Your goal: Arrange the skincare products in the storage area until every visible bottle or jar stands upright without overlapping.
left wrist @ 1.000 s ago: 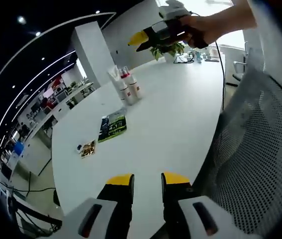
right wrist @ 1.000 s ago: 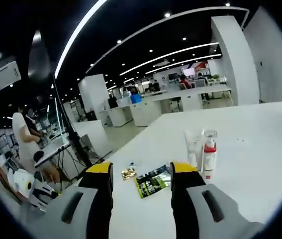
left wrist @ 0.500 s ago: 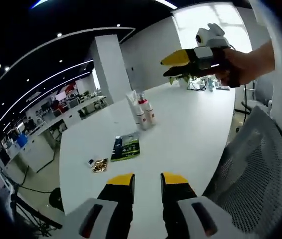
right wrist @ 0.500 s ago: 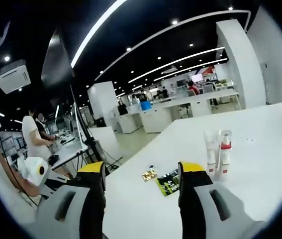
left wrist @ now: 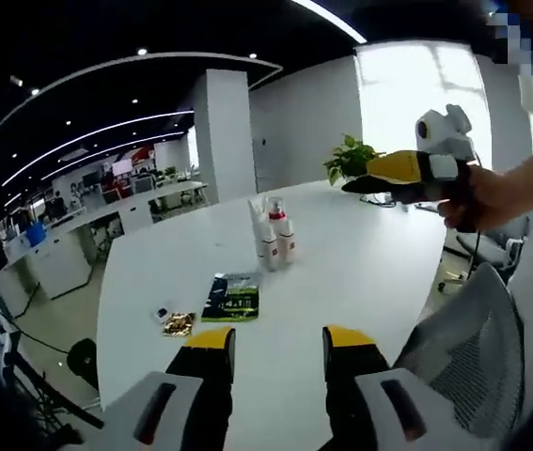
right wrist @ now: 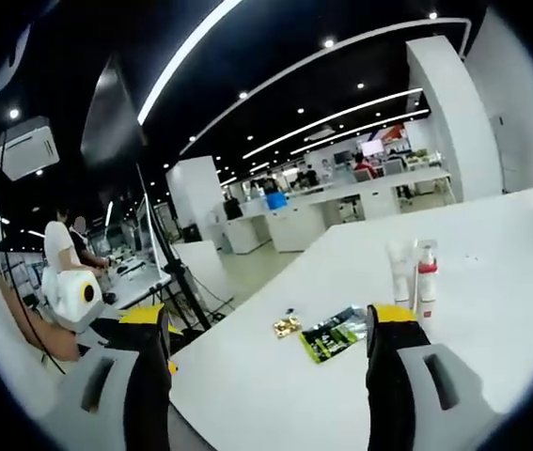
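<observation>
Two bottles [left wrist: 273,235]: upright, touching; light, slick plastic, tip-prone.
Hold: mid-body, below caps.
Left gripper [left wrist: 277,340]: spread, empty.
Right gripper [right wrist: 271,319]: spread wide, empty.

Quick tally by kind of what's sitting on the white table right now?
Upright bottles or tubes: 2, a white tube and a red-collared pump bottle.
Flat green sachet: 1.
Small gold packet: 1.
Total: 4, all on the white table.
</observation>
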A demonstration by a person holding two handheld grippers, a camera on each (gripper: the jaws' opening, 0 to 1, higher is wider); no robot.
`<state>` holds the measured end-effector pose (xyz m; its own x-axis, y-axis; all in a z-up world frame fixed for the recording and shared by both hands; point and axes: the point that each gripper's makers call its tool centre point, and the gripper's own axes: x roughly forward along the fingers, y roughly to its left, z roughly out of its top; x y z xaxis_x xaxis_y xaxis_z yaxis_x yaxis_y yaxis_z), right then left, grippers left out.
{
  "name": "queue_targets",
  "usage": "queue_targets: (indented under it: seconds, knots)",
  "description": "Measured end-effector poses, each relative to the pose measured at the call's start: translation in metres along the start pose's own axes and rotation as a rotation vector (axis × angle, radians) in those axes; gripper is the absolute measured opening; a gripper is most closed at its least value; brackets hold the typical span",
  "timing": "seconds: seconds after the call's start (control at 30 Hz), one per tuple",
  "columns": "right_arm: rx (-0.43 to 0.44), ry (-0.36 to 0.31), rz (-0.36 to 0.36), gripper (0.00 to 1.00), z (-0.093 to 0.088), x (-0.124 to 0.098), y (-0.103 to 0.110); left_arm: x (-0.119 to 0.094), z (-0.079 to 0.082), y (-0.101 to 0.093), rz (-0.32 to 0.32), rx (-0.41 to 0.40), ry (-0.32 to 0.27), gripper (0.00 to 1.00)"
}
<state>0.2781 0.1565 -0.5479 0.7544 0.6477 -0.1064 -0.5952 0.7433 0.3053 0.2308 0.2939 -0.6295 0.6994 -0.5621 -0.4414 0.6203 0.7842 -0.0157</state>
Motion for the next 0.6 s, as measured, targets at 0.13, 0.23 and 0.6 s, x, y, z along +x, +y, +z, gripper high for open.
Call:
queue_targets:
  seconds: [0.13, 0.23, 0.6]
  knots:
    - [-0.032, 0.007, 0.013, 0.94, -0.004, -0.001, 0.008, 0.000, 0.003, -0.001, -0.001, -0.027, -0.009, 0.39]
    - [-0.055, 0.011, 0.016, 0.98, -0.006, -0.002, 0.011, -0.001, 0.006, 0.002, 0.011, -0.060, -0.020, 0.39]
    - [-0.049, 0.037, -0.019, 0.99, -0.012, -0.008, 0.005, 0.010, 0.006, 0.023, 0.048, -0.133, 0.004, 0.68]
